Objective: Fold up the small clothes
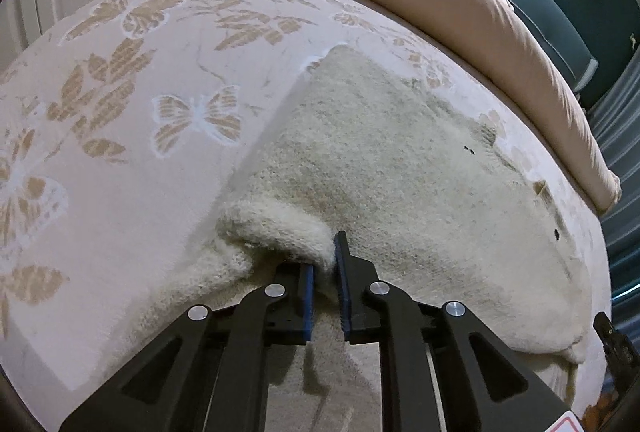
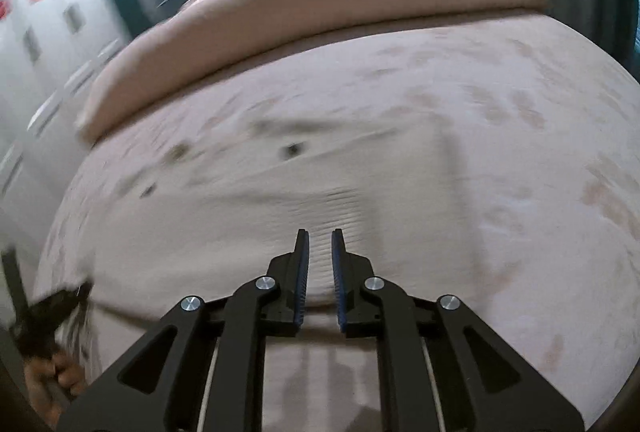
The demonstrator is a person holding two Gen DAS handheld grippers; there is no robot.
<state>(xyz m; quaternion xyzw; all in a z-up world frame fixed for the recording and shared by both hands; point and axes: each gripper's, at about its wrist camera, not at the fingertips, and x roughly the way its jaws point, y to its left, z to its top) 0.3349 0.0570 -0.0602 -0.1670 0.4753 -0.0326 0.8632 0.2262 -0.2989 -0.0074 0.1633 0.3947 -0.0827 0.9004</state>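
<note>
Cream knit sweater is spread on the butterfly bedspread; its soft, limp edge is pinched by the left gripper. Nothing is held between the slightly parted fingers of the right gripper above it.

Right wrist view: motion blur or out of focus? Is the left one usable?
Right wrist view: directional smear across the bed cover and cream knit garment, so motion blur; only the right gripper, open and empty, stays sharp. Left wrist view: crisp, butterfly print and knit texture readable, left gripper shut on a fold of the garment. Both show strong fisheye bending and dark corners.
</note>
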